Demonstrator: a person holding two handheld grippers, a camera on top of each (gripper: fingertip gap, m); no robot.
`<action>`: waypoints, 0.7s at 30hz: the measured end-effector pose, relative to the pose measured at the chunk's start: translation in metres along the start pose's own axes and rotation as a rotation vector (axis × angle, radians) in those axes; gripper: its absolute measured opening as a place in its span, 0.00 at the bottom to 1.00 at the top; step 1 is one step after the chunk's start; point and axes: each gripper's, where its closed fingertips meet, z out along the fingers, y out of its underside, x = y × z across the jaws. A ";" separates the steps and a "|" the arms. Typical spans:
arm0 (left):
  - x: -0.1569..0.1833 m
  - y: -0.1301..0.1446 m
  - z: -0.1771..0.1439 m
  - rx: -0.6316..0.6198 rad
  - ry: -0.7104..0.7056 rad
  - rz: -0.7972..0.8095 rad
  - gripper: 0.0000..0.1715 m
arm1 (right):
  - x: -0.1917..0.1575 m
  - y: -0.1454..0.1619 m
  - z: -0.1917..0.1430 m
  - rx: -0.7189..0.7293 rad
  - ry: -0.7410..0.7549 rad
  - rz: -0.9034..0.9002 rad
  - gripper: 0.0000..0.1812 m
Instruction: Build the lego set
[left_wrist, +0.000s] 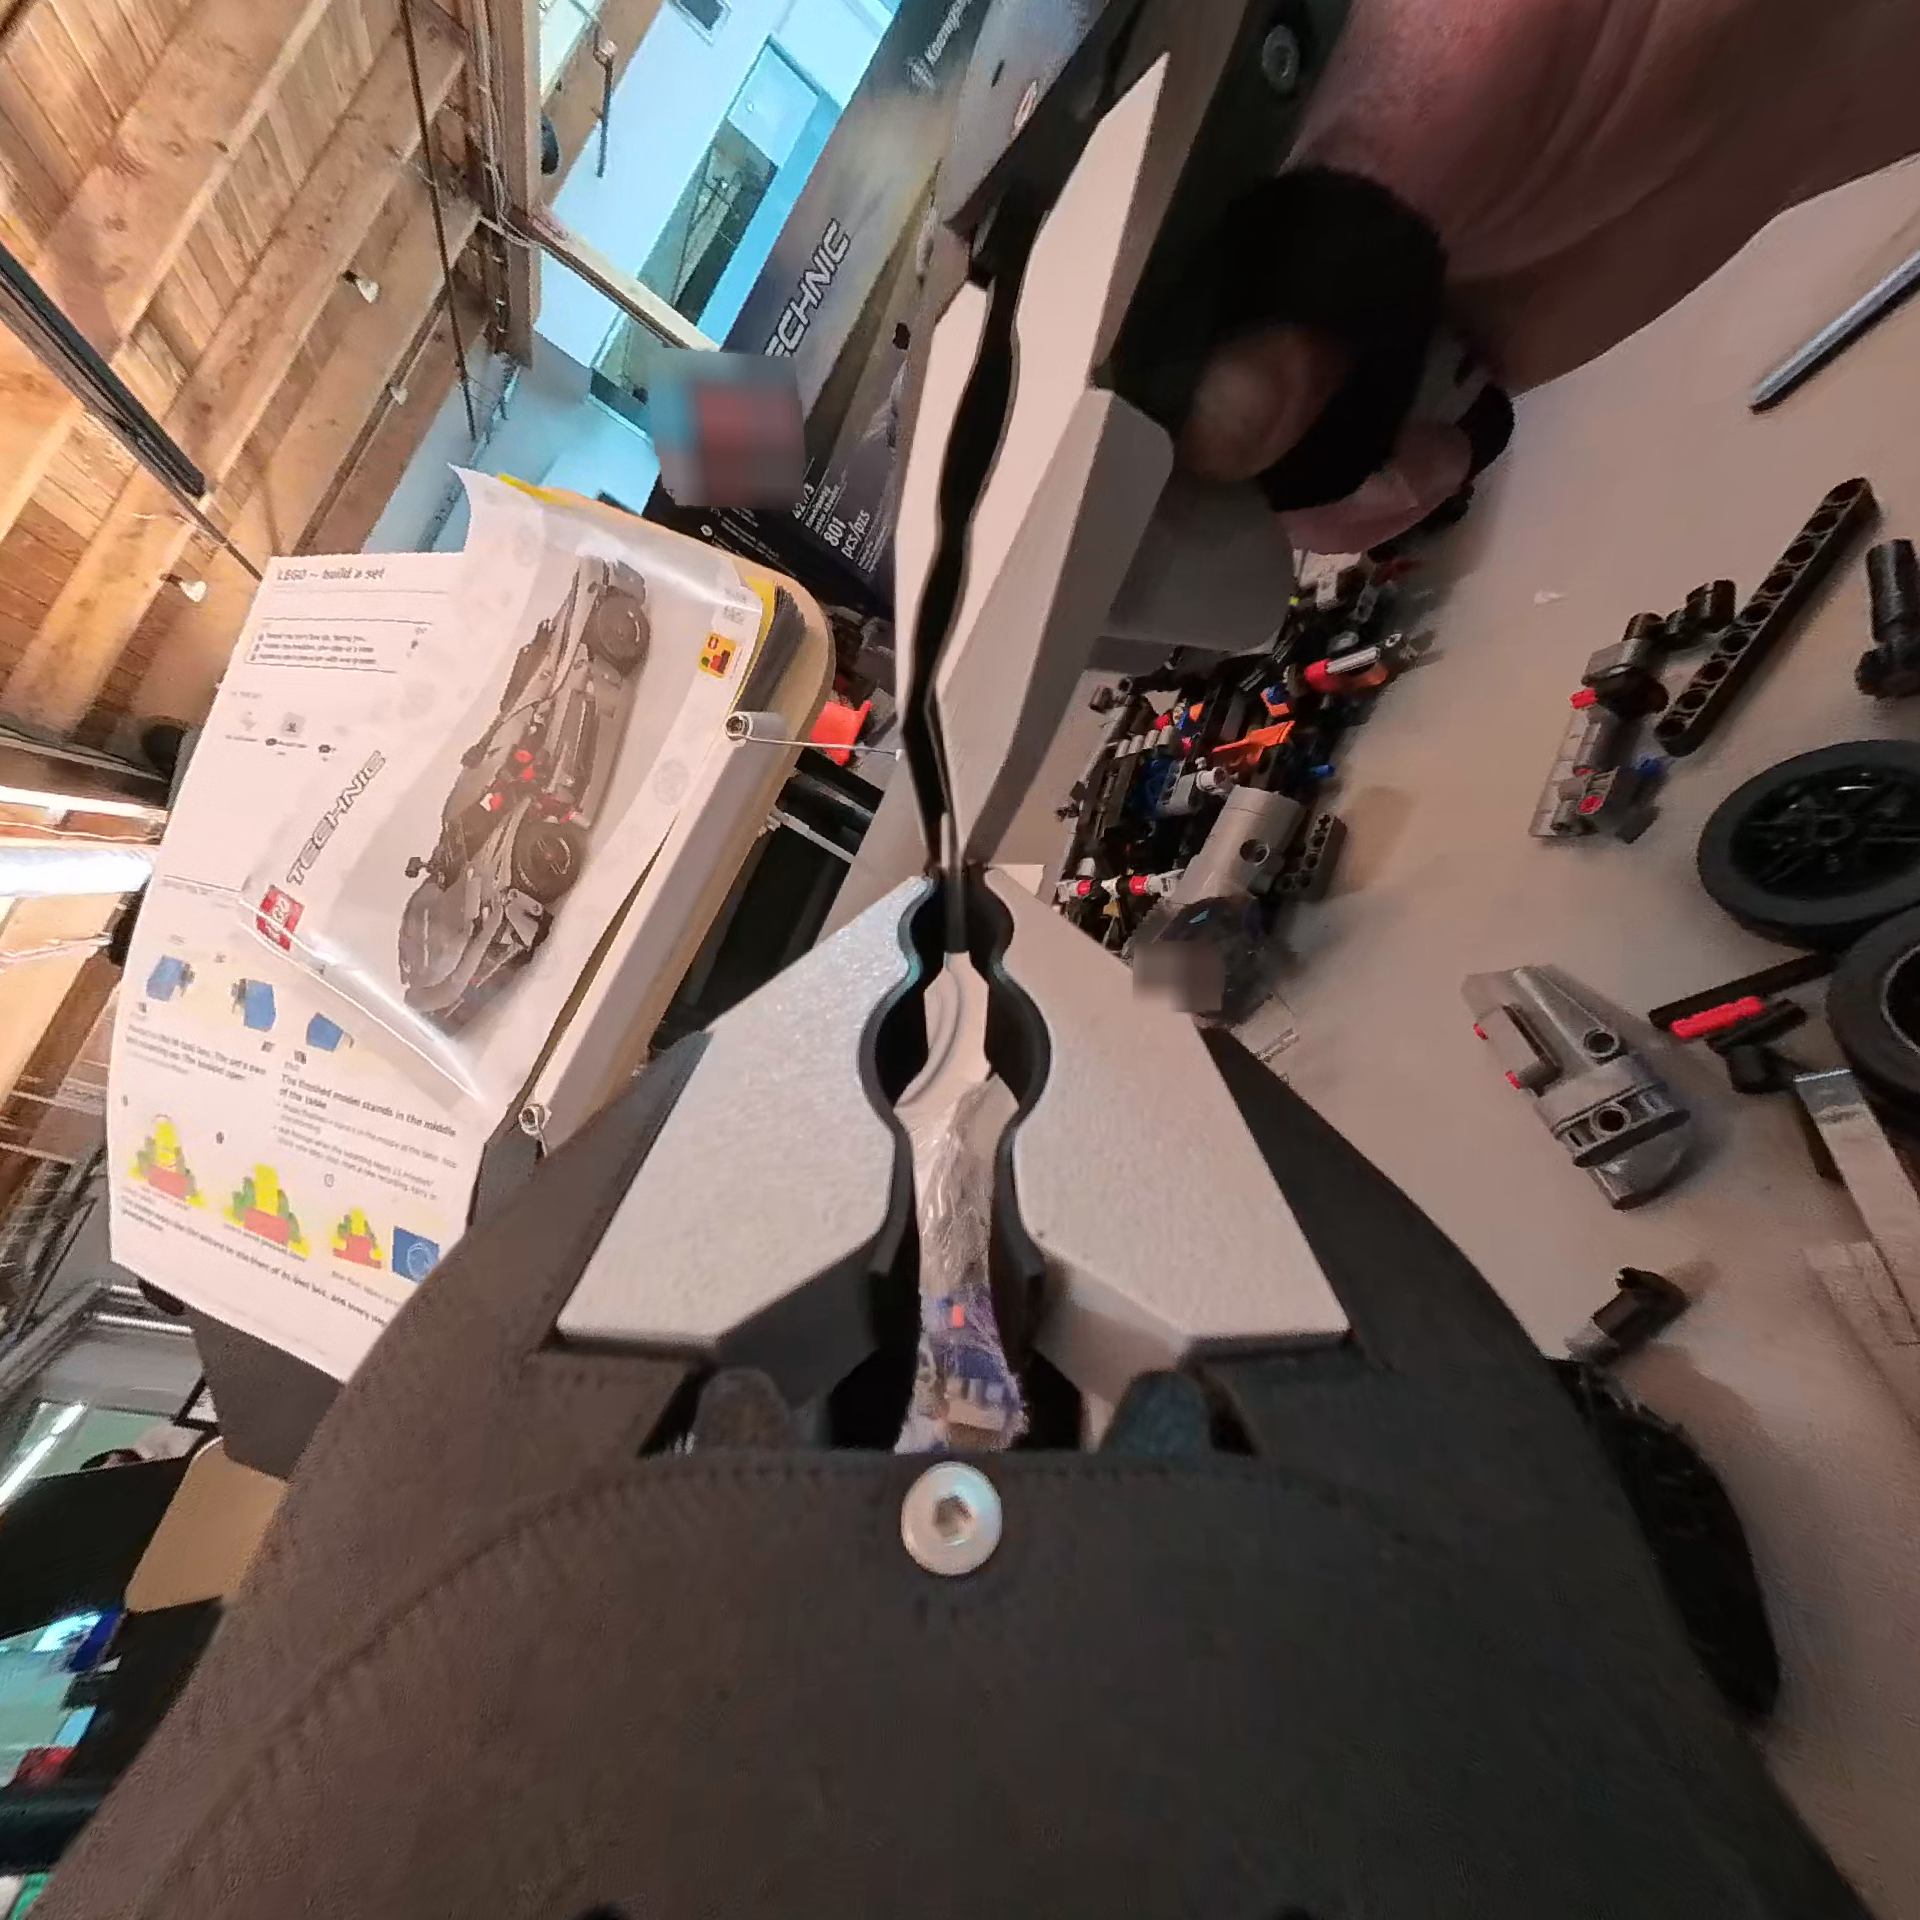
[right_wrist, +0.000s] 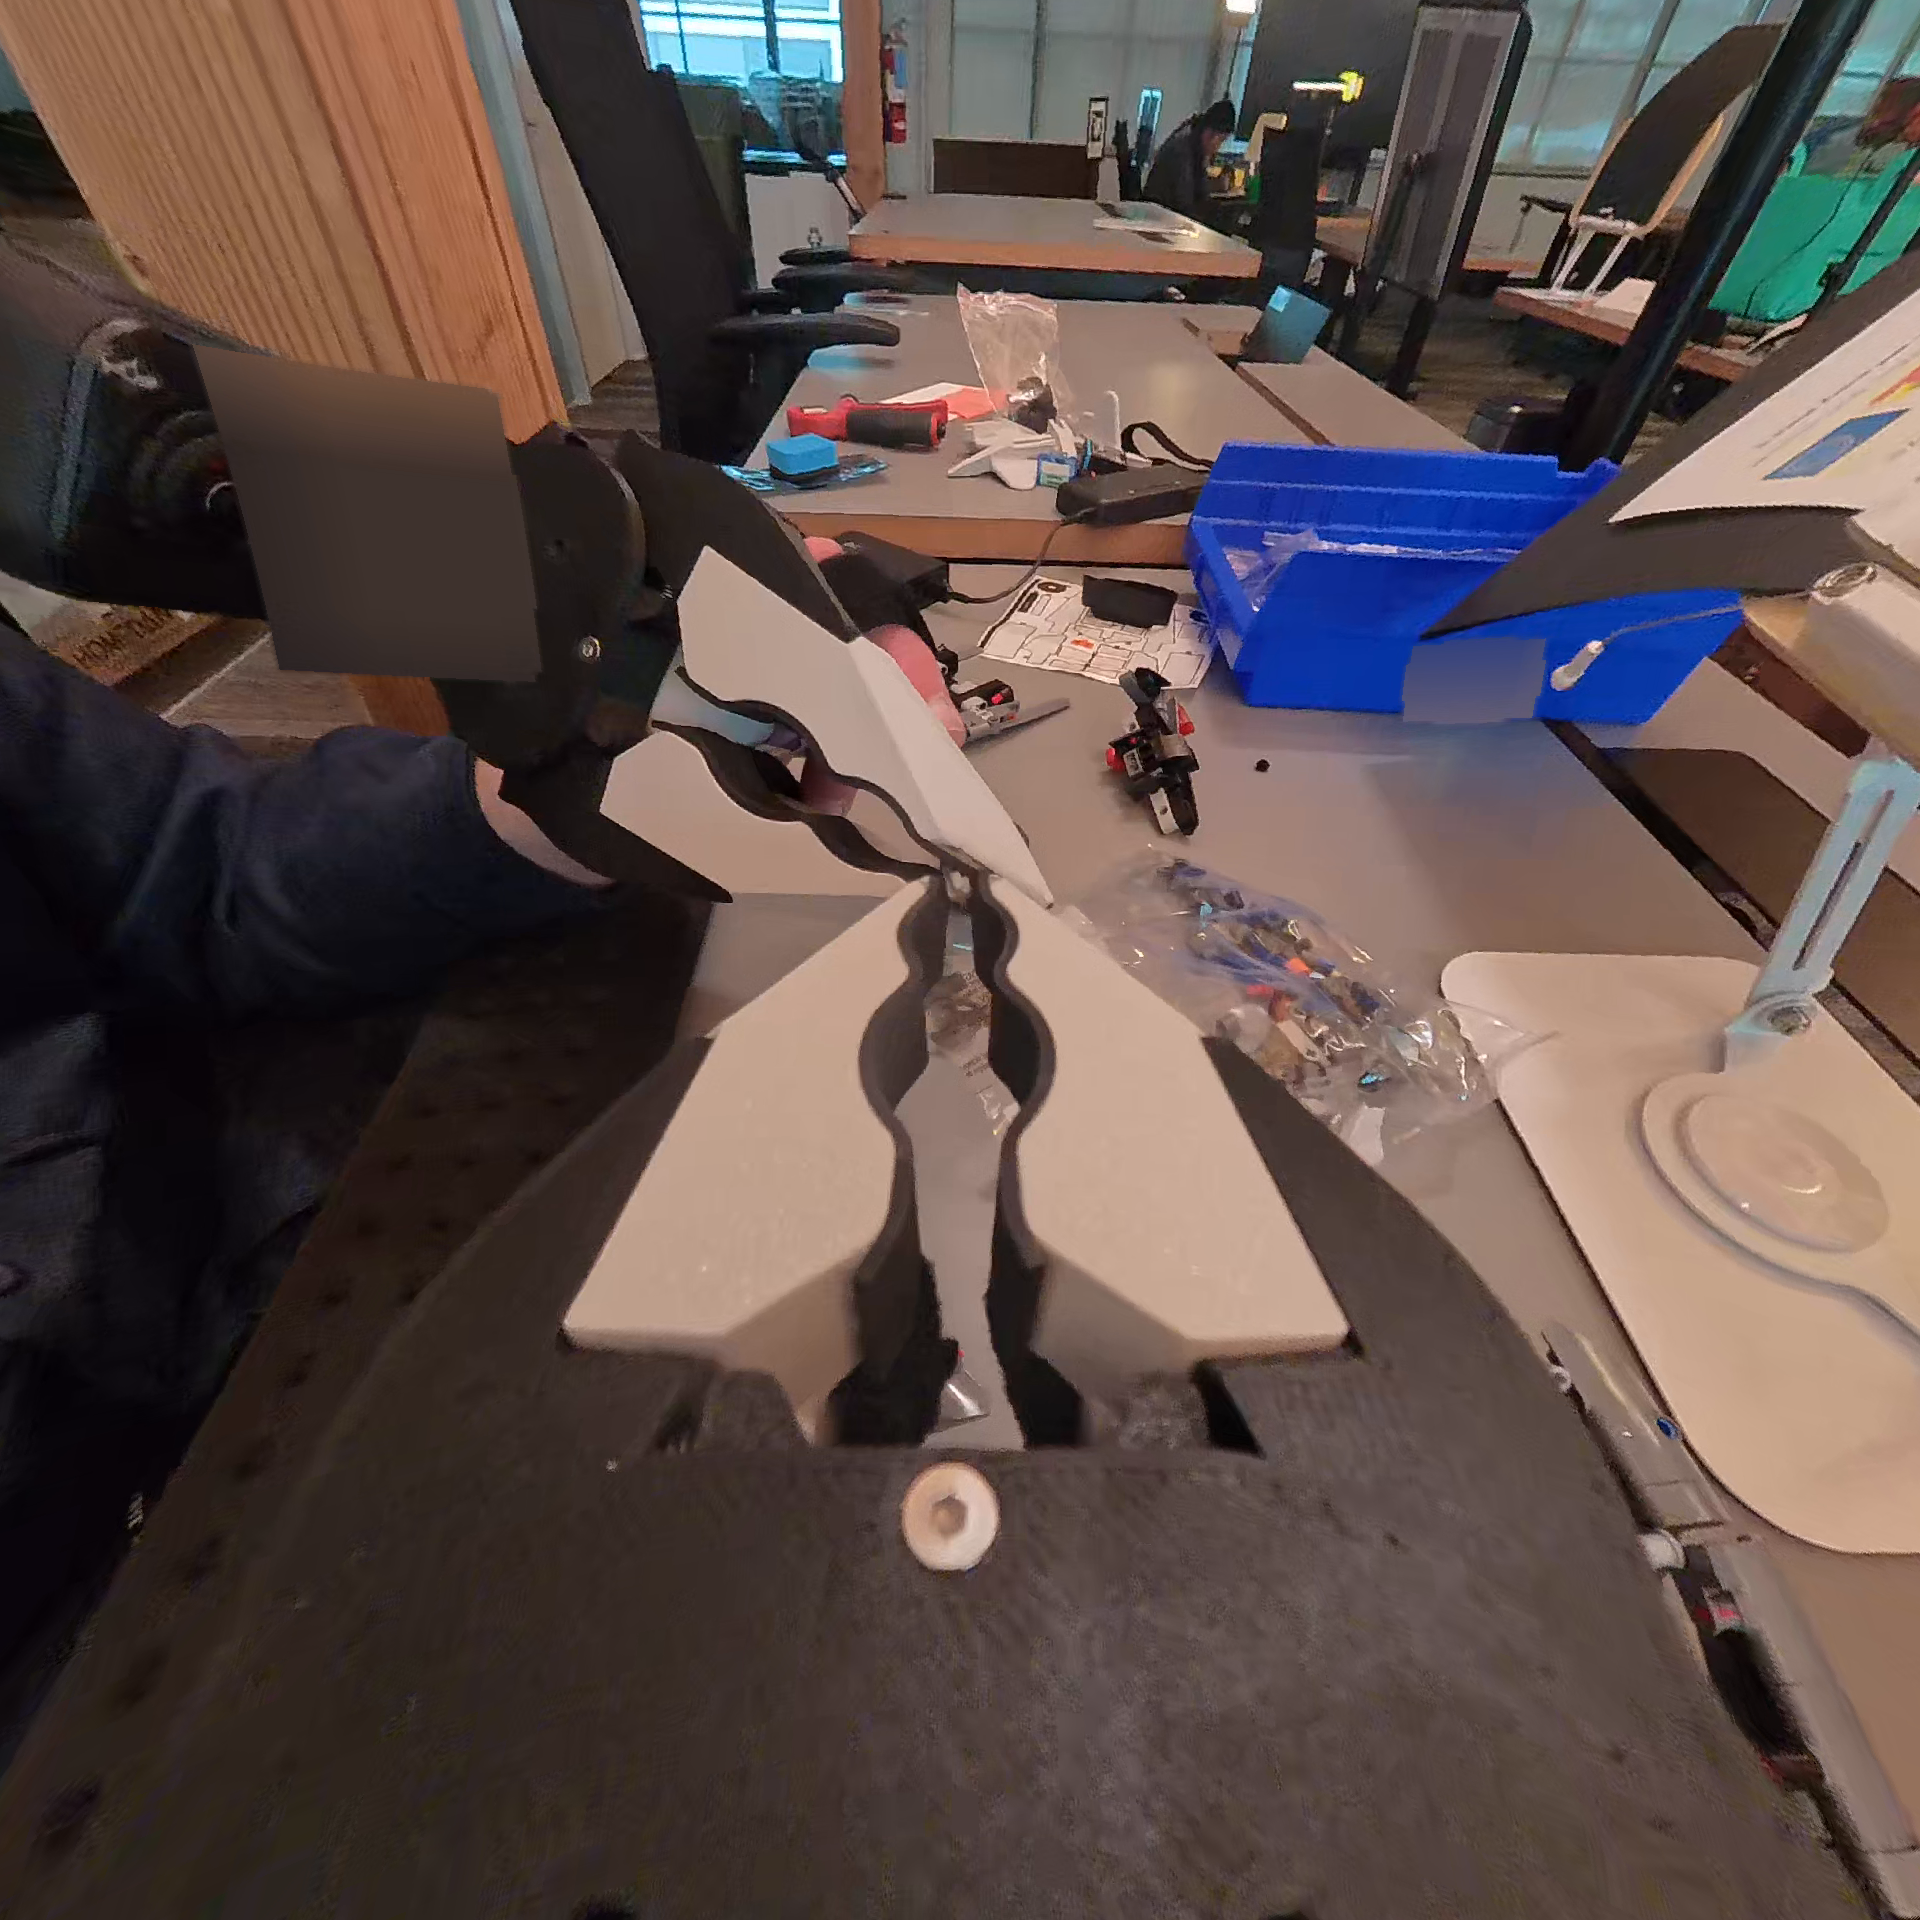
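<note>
My left gripper (left_wrist: 951, 883) and right gripper (right_wrist: 956, 894) both pinch a thin, crinkly bag (right_wrist: 1288, 997) of parts; it looks light and slippery, best held at its edge.

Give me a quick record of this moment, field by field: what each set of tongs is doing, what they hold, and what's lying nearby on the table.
left tongs: shut on clear plastic bag of small parts
right tongs: shut on the same bag's edge, tip to tip with the left
bag: corner pinched, apparently for tearing open
grey table: small black-and-red assembly, blue plastic bin
left view: half-built chassis, black wheel
</note>
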 end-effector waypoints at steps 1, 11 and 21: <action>-0.001 0.000 0.000 -0.005 -0.005 0.006 0.00 | 0.000 0.000 0.000 0.004 -0.002 0.007 0.01; -0.039 0.026 -0.014 0.039 -0.015 -0.336 0.07 | 0.012 0.053 -0.009 -0.328 0.042 -0.066 0.01; -0.046 0.036 -0.013 0.011 -0.047 -0.415 0.06 | 0.054 0.080 0.033 -0.494 0.293 -0.151 0.15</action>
